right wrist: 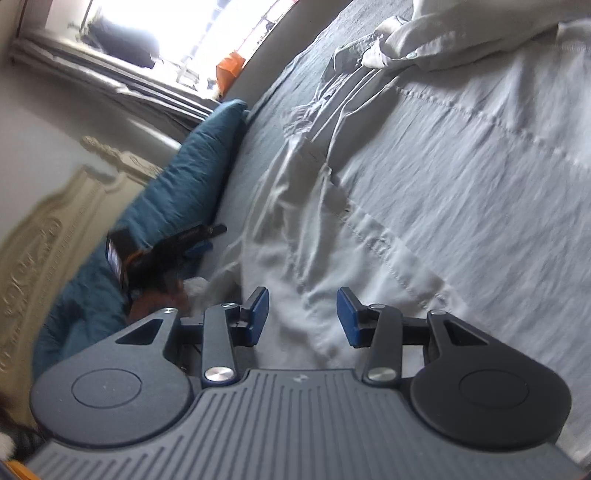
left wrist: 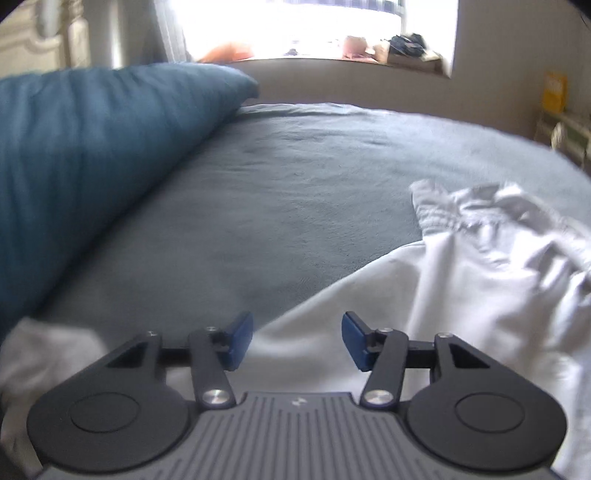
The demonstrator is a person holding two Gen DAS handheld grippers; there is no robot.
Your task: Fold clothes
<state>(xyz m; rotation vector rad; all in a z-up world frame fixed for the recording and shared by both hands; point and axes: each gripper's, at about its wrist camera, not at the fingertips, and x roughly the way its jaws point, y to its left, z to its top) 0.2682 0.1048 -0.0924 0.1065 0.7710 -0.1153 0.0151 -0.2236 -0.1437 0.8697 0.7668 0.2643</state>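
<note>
Where the white garment (left wrist: 461,280) ends — bare grey sheet (left wrist: 295,177) up to the pillow (left wrist: 92,147).

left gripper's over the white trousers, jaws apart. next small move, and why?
Probably lower the left gripper onto the trousers' near edge and close. Its jaws stand open with nothing between them, and that edge lies loose on the grey bedsheet just ahead.

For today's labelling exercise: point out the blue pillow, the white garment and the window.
blue pillow (left wrist: 92,147), left wrist view, its broad side.
white garment (left wrist: 461,288), left wrist view, flat middle.
window (left wrist: 295,26), left wrist view, bright pane.
</note>
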